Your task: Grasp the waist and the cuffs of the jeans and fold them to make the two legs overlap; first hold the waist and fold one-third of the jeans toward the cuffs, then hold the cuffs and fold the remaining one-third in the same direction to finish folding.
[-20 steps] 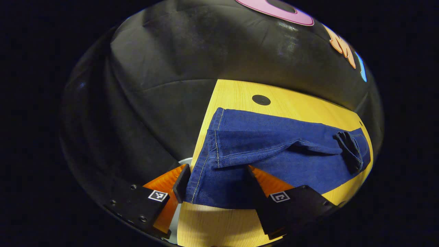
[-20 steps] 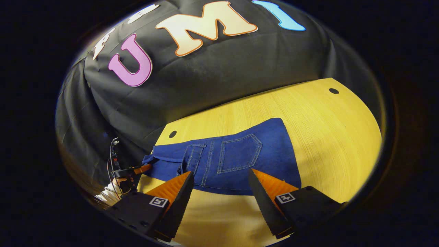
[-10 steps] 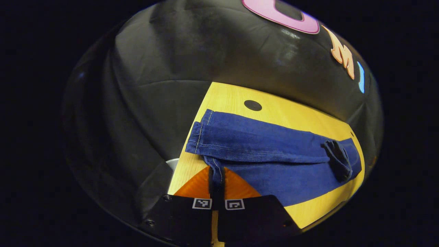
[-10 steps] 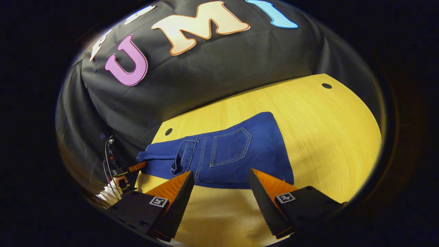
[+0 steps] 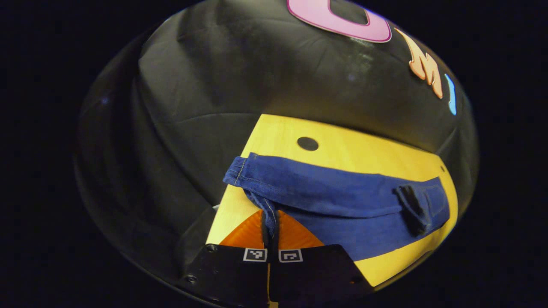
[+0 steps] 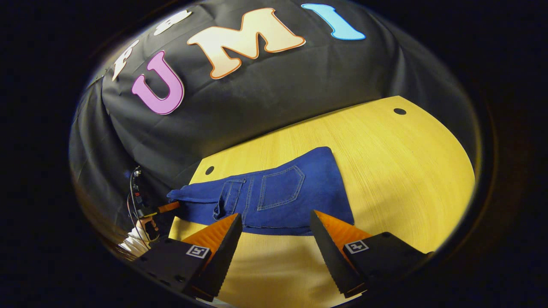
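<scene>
The left hand-held gripper (image 5: 270, 222) clamps the cuff of the jeans (image 5: 342, 201); the right hand-held gripper (image 6: 276, 233) hangs open just before the waist (image 6: 278, 224).

You have a yellow wood-grain table (image 6: 385, 171) in front of you, its grain running in fine lines across the top. Two small round dark holes sit in it, one near the far left corner (image 6: 209, 170) and one near the far right corner (image 6: 400, 111). Behind the table hangs the booth's black cloth wall (image 6: 265, 94), creased and draping past the table's left edge.
</scene>
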### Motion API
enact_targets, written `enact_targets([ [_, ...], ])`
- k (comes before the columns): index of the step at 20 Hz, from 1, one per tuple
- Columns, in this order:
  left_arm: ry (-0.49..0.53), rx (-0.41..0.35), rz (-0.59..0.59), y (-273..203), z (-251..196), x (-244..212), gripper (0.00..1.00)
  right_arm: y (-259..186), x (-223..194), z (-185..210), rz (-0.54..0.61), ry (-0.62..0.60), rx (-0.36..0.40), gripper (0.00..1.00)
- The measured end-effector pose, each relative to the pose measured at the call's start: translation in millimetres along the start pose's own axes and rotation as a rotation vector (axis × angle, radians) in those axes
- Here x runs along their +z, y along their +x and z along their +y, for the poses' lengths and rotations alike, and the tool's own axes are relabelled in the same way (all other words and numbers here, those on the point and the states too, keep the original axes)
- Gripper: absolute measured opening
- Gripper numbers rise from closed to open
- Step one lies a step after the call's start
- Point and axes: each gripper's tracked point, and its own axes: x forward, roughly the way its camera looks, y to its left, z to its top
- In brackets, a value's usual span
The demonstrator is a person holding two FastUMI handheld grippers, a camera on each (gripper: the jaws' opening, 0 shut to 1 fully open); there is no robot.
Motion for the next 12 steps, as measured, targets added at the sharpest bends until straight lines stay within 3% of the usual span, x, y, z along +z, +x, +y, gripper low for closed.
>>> enact_targets([
  [5, 0.067, -0.063, -0.052, -44, -68, 36, 0.0, -22, 10, -23, -0.029, 0.015, 0.001, 0.98],
  [12, 0.029, -0.239, -0.078, -90, -229, 80, 0.0, -62, 28, -70, -0.073, 0.022, 0.01, 0.98],
])
